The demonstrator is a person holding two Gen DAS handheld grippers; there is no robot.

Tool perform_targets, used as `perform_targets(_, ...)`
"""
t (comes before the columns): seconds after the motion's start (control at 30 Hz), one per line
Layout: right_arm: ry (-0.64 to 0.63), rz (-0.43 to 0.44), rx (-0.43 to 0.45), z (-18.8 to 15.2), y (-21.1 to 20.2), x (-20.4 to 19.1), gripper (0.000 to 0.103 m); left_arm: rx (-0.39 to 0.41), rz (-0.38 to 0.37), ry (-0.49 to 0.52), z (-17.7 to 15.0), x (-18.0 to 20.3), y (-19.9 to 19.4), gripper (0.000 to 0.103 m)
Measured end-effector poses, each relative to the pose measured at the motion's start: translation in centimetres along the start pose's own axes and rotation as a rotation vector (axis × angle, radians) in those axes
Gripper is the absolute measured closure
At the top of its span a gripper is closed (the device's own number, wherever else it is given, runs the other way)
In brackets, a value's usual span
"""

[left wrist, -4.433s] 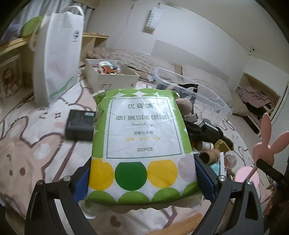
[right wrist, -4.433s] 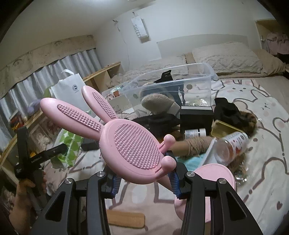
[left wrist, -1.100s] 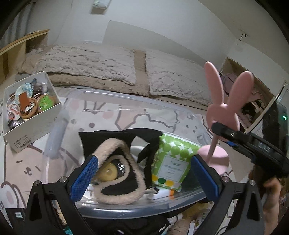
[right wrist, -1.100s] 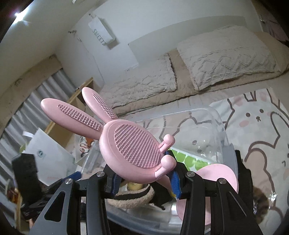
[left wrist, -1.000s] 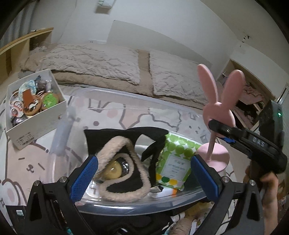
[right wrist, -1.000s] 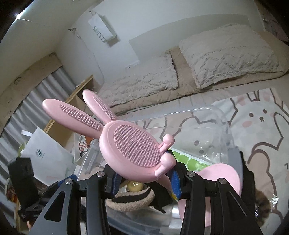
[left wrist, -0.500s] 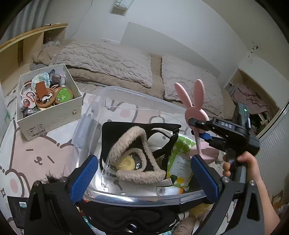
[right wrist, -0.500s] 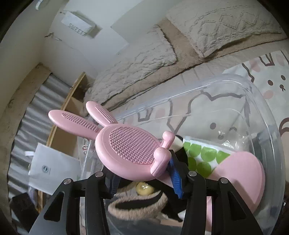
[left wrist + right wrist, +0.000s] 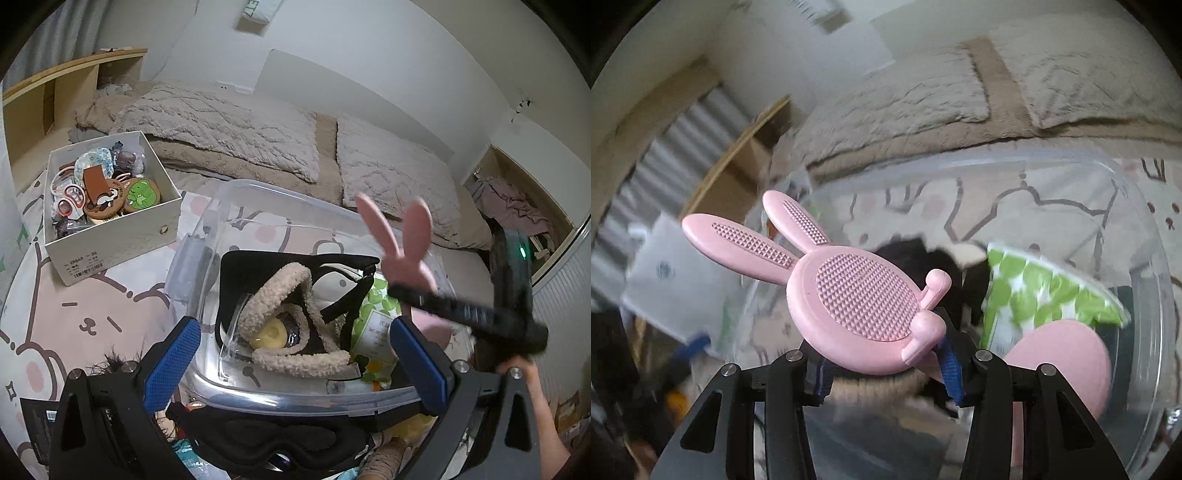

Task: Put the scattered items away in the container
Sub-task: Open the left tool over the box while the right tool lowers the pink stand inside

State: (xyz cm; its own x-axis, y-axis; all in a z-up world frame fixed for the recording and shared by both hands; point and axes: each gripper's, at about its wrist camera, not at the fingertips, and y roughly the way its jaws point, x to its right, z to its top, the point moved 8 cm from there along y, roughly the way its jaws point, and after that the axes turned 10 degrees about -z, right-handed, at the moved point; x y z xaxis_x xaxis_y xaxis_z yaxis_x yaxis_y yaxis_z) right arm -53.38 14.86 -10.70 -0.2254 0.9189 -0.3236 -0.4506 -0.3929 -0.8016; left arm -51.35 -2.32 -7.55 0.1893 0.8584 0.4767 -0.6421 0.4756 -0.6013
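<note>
Lower now: knobbly pink rabbit-eared stand

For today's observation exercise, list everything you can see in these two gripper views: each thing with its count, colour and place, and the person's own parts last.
Storage bin: 1, clear, on the bed.
Bunny stand: 1, pink, held over the bin.
Cotton pad pack: 1, green-dotted, inside the bin.
Fleece-trimmed bag: 1, black and beige, inside the bin.
Box of trinkets: 1, white, left of the bin.
Pillows: 2, beige, at the bed's head.
Eye mask: 1, black, before the bin.
Left gripper: open, empty.
Right gripper: shut on the stand.
Hand: 1, on the right gripper.
</note>
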Motion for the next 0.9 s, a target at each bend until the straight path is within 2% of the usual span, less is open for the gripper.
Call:
perform_targets(0.13,-0.141,0.006,-0.068,-2.0,-0.6,-2.0,0.057,0.013,0.008,-0.008,0.3,-0.4,-0.7,0.000)
perform_targets(0.27,-0.291,-0.063,-0.132,-2.7,0.0,-3.2,0.057,0.020,0.026,-0.002,0.5,-1.1,-1.5,0.000)
perform_targets(0.33,-0.304,-0.107,-0.164,-2.6,0.9,-2.9,0.057,0.025,0.032,-0.013,0.5,-1.5,-1.8,0.000)
perform_targets(0.4,-0.307,-0.187,-0.182,-2.4,1.9,-2.1,0.055,0.030,0.036,-0.024,0.4,-1.8,-2.1,0.000)
perform_targets(0.47,-0.320,-0.253,-0.164,-2.3,2.0,-1.6,0.046,0.028,0.041,-0.027,0.2,-2.0,-2.4,0.000)
perform_targets(0.53,-0.328,-0.260,-0.138,-2.2,1.7,-1.8,0.015,0.024,0.045,-0.022,0.1,-1.9,-2.5,0.000)
perform_targets(0.6,-0.323,-0.258,-0.107,-2.0,1.1,-2.1,0.011,0.019,0.049,-0.015,0.0,-2.0,-2.6,0.000)
perform_targets(0.9,-0.244,-0.240,-0.066,-1.2,0.0,-2.2,0.011,0.023,0.042,-0.017,-0.2,-1.9,-2.7,0.000)
